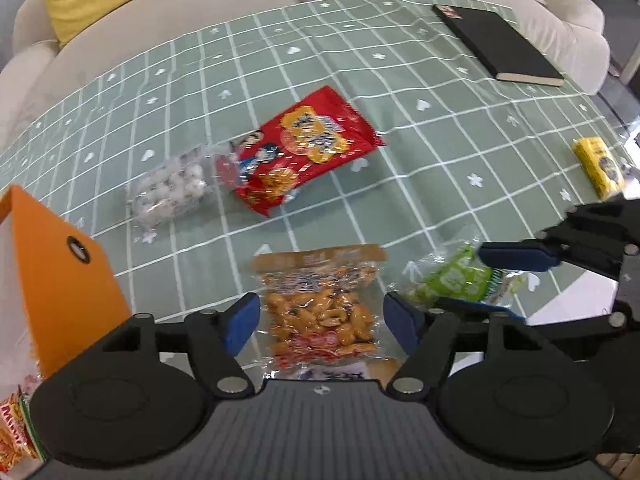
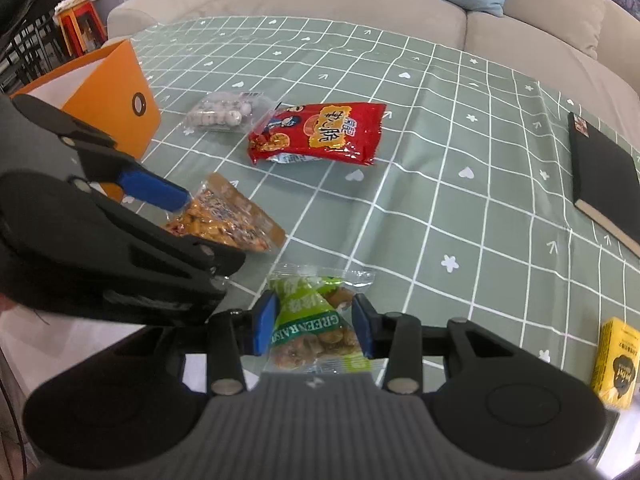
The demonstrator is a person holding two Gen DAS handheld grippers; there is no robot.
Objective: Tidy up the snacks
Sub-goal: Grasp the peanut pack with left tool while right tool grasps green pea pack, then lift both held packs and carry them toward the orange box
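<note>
The green raisin packet point(image 2: 316, 322) is pinched between the pads of the right claw point(image 2: 314, 330), apparently for transfer to the orange box point(image 2: 120, 108). The left claw point(image 1: 320, 320) is spread wide over the peanut bag point(image 1: 320, 312), lying on the counter point(image 1: 420, 184), presumably lined up for picking

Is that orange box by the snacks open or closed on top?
Open. The orange box has no lid on; the right wrist view shows its pale inner wall, and the left wrist view a snack packet inside.

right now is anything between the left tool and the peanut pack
Nothing visible. The left tool stands open right over the peanut pack, a finger on each side. The raisin pack lies off to the side in the right tool.
</note>
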